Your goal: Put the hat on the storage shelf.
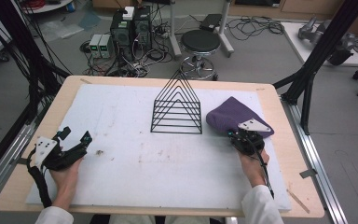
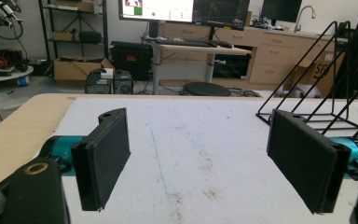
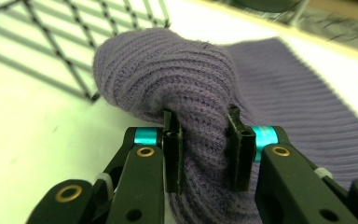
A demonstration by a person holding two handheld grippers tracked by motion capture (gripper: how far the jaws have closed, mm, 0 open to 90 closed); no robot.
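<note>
Right claw (image 3: pixel 200 149): I have its jaws pinched on a bunched fold of the purple knit cloth (image 3: pixel 177 74) | cloth: right of centre in the high view, on the white worktop (image 1: pixel 130 172), beside the black wire rack (image 1: pixel 177 109) | left claw (image 2: pixel 205 158): spread wide with nothing between, lower left of high view.

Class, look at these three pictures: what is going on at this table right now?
A person at a table holds tongs in each hand. The right tongs are shut on a bunched fold of a purple knitted cloth, which lies on the white mat just right of a black wire rack. The left tongs stand open with nothing between them, off to the mat's left side.
</note>
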